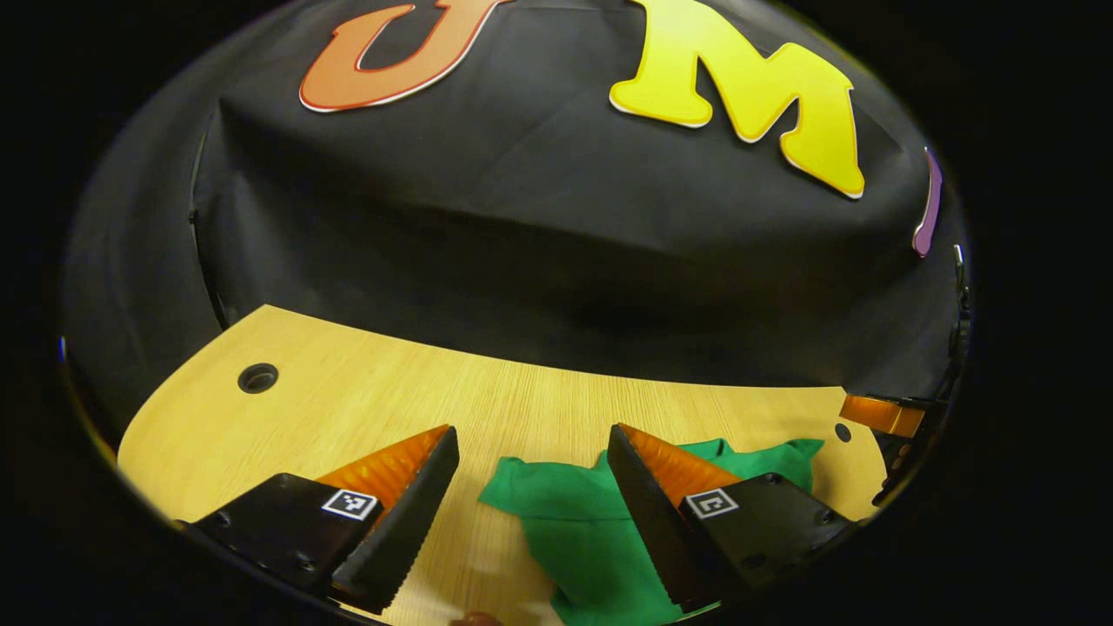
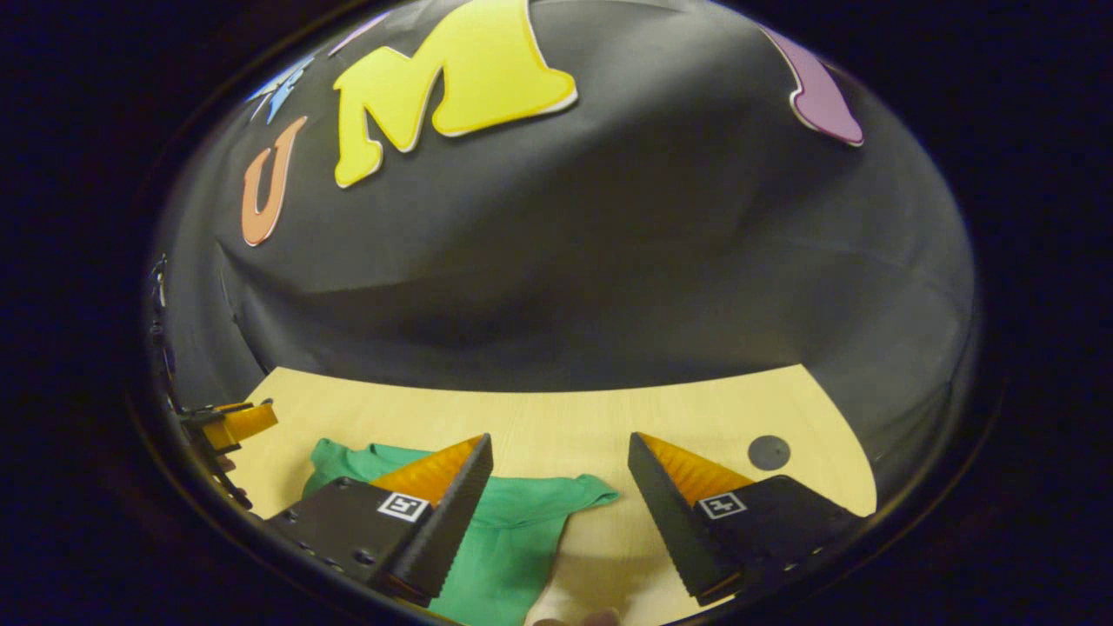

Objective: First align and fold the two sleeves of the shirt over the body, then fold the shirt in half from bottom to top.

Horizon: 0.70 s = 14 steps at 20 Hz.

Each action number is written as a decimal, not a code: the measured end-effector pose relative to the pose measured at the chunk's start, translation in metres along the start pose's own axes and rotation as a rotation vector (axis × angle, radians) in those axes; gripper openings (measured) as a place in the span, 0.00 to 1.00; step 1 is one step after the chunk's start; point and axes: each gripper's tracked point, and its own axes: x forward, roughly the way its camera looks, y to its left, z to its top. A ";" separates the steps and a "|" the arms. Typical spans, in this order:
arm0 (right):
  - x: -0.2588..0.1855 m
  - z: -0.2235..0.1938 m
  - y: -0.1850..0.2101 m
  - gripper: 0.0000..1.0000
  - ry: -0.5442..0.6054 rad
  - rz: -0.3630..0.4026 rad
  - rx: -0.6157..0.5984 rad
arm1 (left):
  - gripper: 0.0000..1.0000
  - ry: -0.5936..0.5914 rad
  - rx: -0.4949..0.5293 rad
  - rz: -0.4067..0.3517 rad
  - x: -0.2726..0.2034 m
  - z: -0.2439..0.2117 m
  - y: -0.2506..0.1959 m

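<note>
Left claw point(image 1: 532, 513): released, jaws set wide, nothing between them. It hangs over the counter point(image 1: 487, 400), low and tilted forward. Each finger carries a small square black-and-white marker; these are coded patterns, with no readable text.

Shirt point(image 1: 583, 522): green, lying flat on the counter, under and just ahead of the left claw. One sleeve point(image 1: 530, 491) sticks out sideways into the gap between the fingers; the body runs under the finger on the view's right. Judged: the claw is lined up on this sleeve so it can be pinched and carried over the body.

Right claw point(image 2: 561, 509): also released, jaws wide, empty. The shirt's other sleeve point(image 2: 578, 494) reaches into its gap from the view's left. The body passes beneath that side's finger. Judged: mirrored pose, so that both sleeves can be taken together and kept aligned.

Sleeves not yet folded; task at its first step.

Farther off, the other claw point(image 1: 883, 416) shows at the left gripper view's right edge, beyond the shirt. A round hole point(image 1: 257, 377) sits in the counter's far part, well away from the shirt.

No brand or label legible on the shirt.
</note>
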 end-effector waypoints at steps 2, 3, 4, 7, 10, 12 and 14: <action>-0.016 0.016 0.002 0.96 -0.051 -0.022 -0.018 | 1.00 -0.037 0.008 0.013 -0.012 0.014 -0.002; -0.028 0.025 0.005 0.96 -0.076 -0.025 -0.026 | 1.00 -0.056 0.006 0.020 -0.022 0.023 -0.003; -0.038 0.032 0.009 0.96 -0.099 -0.030 -0.034 | 1.00 -0.073 0.004 0.026 -0.031 0.031 -0.004; -0.079 0.055 0.023 0.96 -0.169 -0.029 -0.048 | 1.00 -0.138 0.010 0.025 -0.066 0.059 -0.013; -0.129 0.065 0.040 0.96 -0.208 -0.023 -0.057 | 1.00 -0.198 0.028 0.016 -0.110 0.085 -0.026; -0.166 0.067 0.051 0.96 -0.237 -0.024 -0.064 | 1.00 -0.256 0.035 0.001 -0.145 0.104 -0.032; -0.206 0.067 0.063 0.96 -0.275 -0.033 -0.086 | 1.00 -0.301 0.036 -0.005 -0.188 0.117 -0.033</action>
